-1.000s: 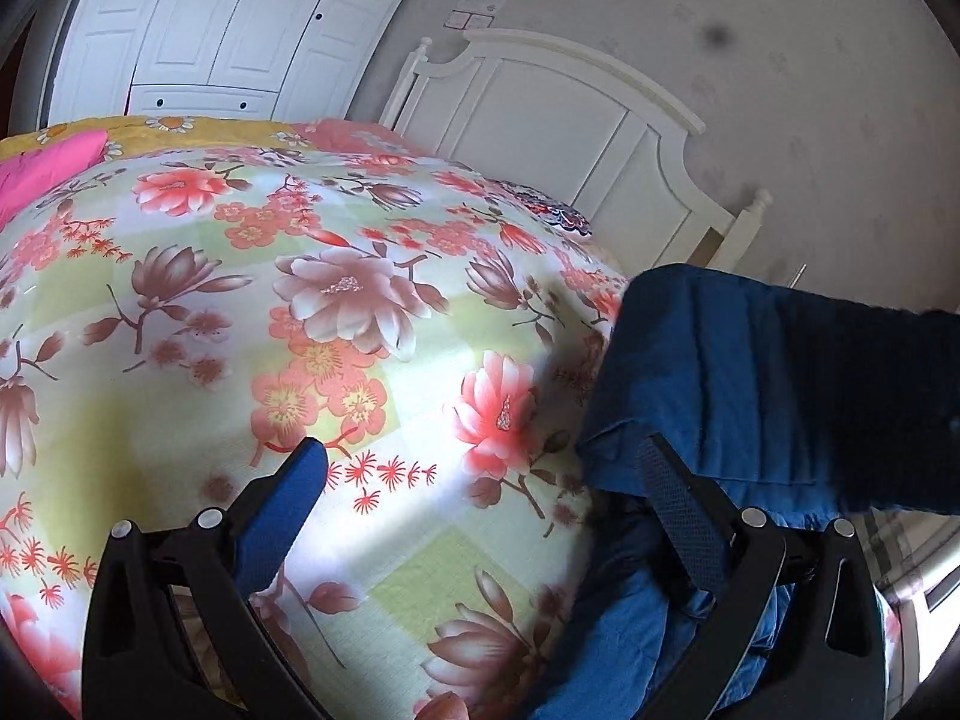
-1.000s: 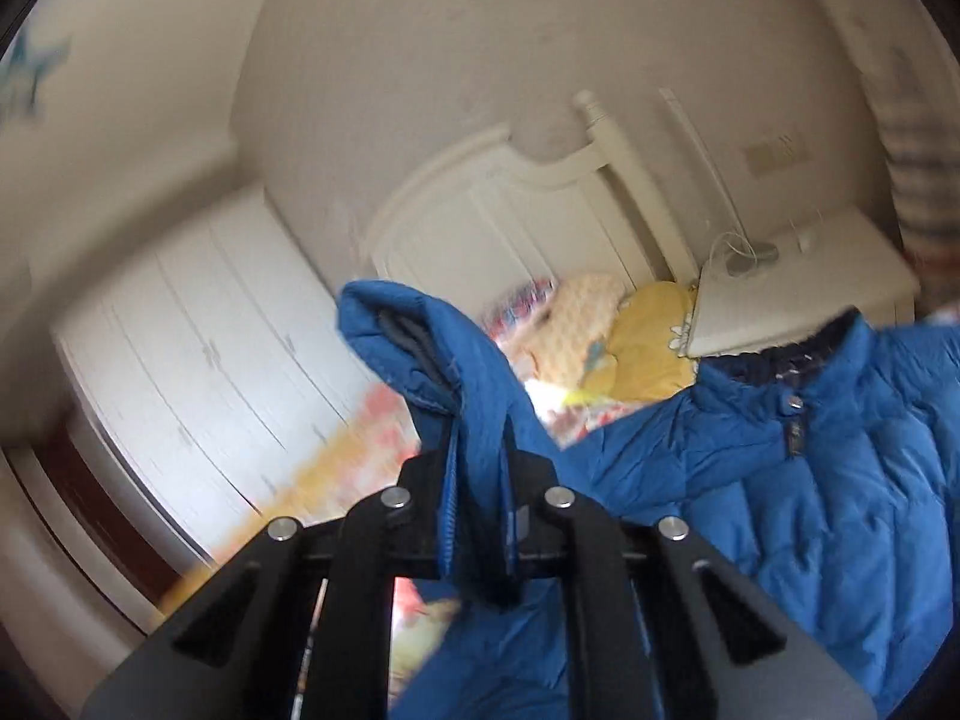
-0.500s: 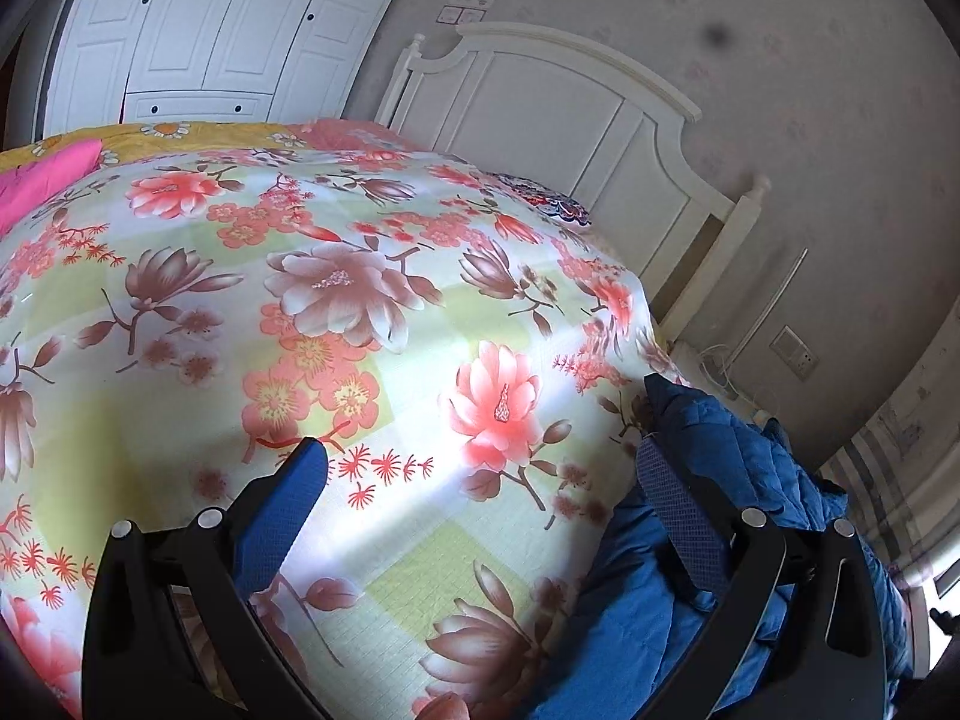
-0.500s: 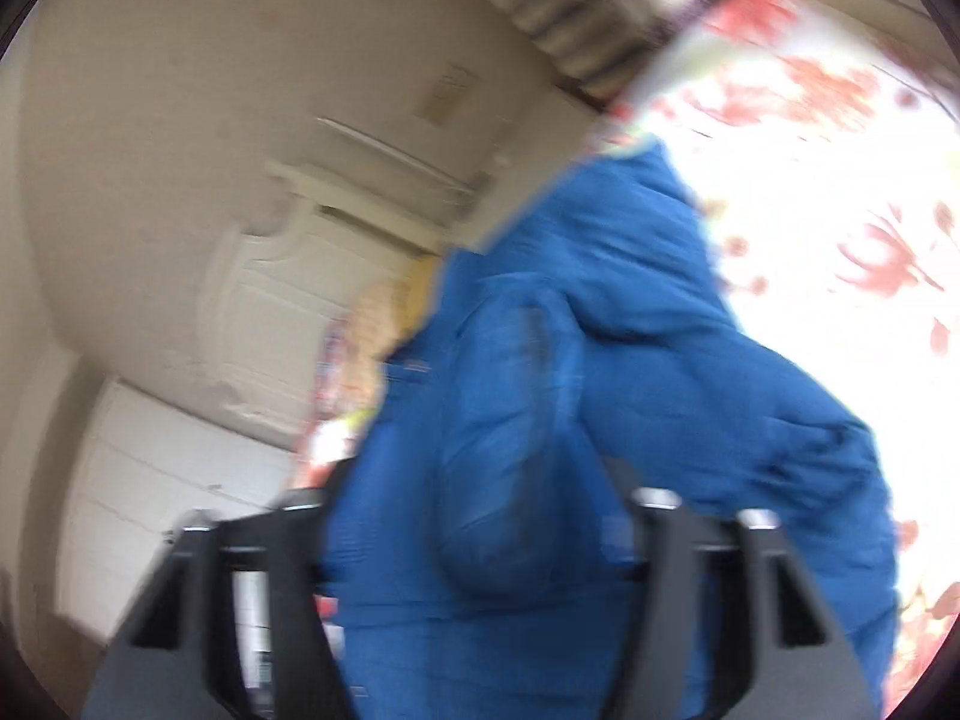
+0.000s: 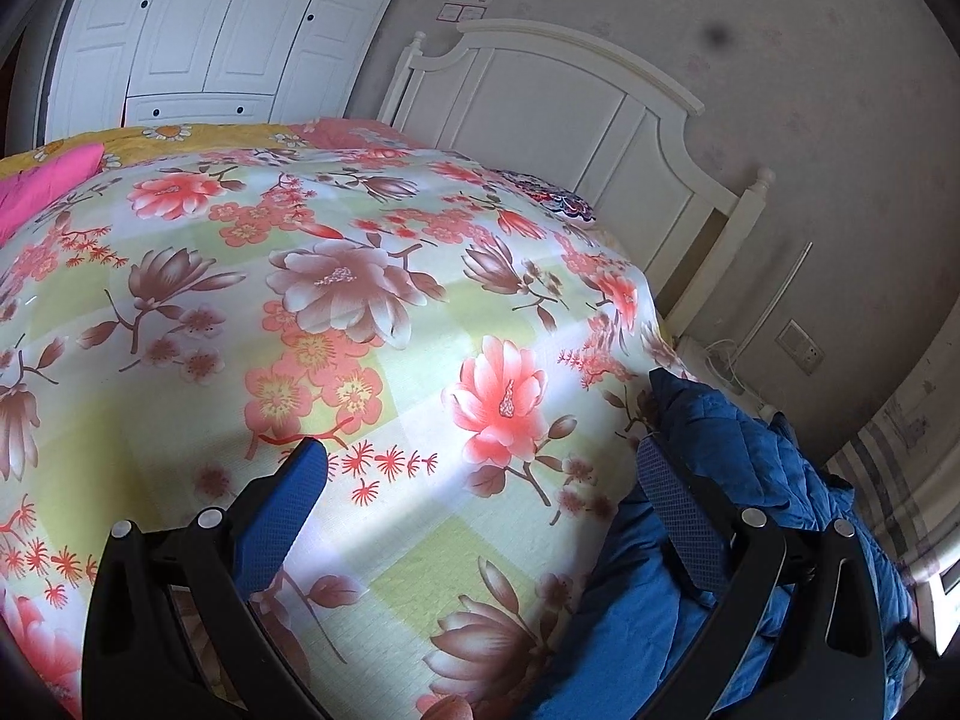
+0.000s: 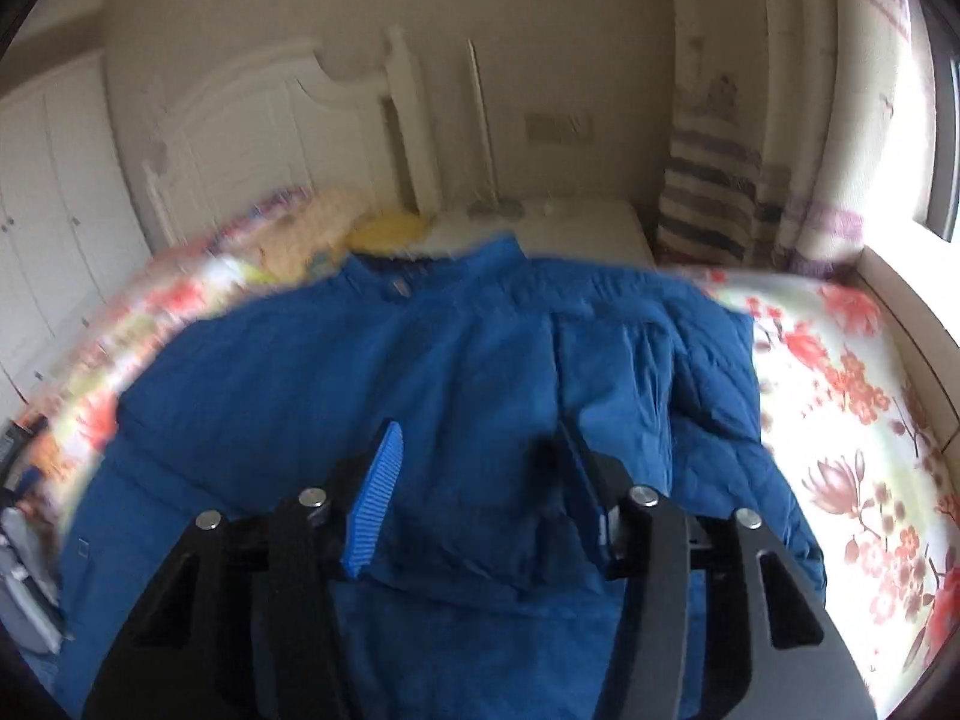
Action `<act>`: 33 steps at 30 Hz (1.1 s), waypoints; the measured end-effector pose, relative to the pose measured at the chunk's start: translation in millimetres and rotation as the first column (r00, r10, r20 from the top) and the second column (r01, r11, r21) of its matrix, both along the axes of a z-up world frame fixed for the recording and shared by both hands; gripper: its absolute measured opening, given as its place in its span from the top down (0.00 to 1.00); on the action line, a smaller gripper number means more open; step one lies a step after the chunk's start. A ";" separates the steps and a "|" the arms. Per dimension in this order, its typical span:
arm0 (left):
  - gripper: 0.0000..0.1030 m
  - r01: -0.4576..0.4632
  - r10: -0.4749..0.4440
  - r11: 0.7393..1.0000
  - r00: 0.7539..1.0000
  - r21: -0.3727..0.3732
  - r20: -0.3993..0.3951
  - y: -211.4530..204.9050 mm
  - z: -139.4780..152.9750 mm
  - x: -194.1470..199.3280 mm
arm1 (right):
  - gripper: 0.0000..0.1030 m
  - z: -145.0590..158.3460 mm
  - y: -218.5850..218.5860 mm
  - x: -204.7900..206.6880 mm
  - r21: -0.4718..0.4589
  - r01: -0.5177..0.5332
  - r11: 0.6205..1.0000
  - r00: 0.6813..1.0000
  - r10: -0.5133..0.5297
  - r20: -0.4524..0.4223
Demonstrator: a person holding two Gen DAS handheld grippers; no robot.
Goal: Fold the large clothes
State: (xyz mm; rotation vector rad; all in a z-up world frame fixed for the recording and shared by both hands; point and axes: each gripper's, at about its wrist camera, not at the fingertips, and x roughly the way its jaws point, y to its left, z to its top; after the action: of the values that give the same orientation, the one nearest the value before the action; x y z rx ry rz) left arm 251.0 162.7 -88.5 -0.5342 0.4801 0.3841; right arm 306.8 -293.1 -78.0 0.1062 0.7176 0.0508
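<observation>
A blue quilted jacket (image 6: 468,372) lies spread on the floral bedspread (image 6: 840,360), collar toward the headboard, with one sleeve folded across its front. My right gripper (image 6: 480,456) hovers just above the jacket's middle, jaws open and empty. In the left wrist view the jacket (image 5: 738,462) bunches at the bed's right edge, behind my right finger. My left gripper (image 5: 480,468) is open and empty over the bedspread (image 5: 360,330).
A white headboard (image 5: 576,120) and white wardrobe (image 5: 198,30) stand at the far end. A pink cloth (image 5: 42,186) lies at the far left. A white nightstand (image 6: 576,222), striped curtain (image 6: 714,180) and window sill (image 6: 900,294) are on the right.
My right gripper let go of the jacket sleeve it held up one second ago and opened; the sleeve now lies on the jacket. The left gripper has stayed open, barely moving.
</observation>
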 end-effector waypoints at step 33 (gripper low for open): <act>0.04 0.662 -0.580 0.726 0.735 0.185 -0.352 -191.3 -16.1 155.7 | 0.58 11.0 -17.4 -12.4 0.136 0.049 0.990 0.995 -0.059 0.076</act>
State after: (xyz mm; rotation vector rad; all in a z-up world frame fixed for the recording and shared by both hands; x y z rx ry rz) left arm 406.7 -28.6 -104.5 0.0083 0.8222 -0.1397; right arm 294.4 -310.6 -67.1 0.2504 0.6309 0.0509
